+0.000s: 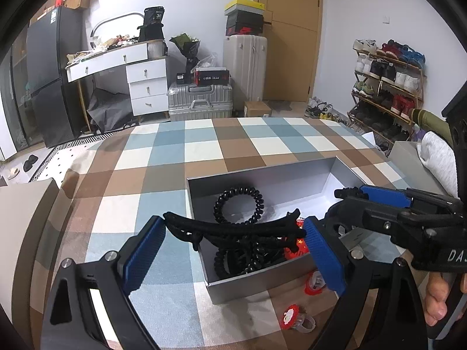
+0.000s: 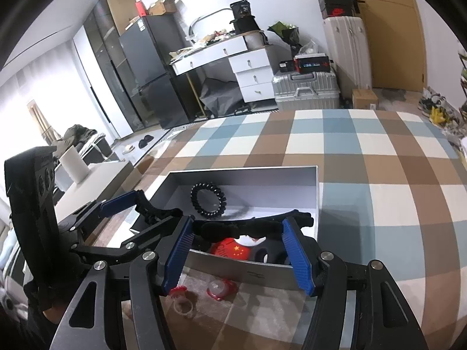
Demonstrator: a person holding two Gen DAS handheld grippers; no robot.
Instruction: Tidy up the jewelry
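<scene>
Blue pads of the left claw (image 1: 233,258) stand wide apart, close to the lens, and a black band (image 1: 233,227) lies across the gap, one end against each pad. From the right wrist view the same band (image 2: 256,224) also crosses the gap of the right claw (image 2: 238,255), which stands about half open. It meets the left-side pad there and runs on past the other. The band hangs just above the near end of the box (image 1: 262,175). I cannot tell whether either claw's pads actually press on it.

That grey box (image 2: 242,170) sits open on the checked cloth (image 1: 189,145). One black coil tie (image 1: 239,204) lies alone towards its far end. More black coils (image 1: 242,259) are heaped at the near end, beside a red piece with yellow stars (image 2: 233,250). Outside the box, two red toy rings (image 1: 294,319) lie on the cloth just before its near wall.

Both claws tilt down towards the box and come in side by side, with the right one (image 1: 347,204) angled in across the box's right side. A hand (image 1: 437,300) wraps its handle at the picture's edge.
</scene>
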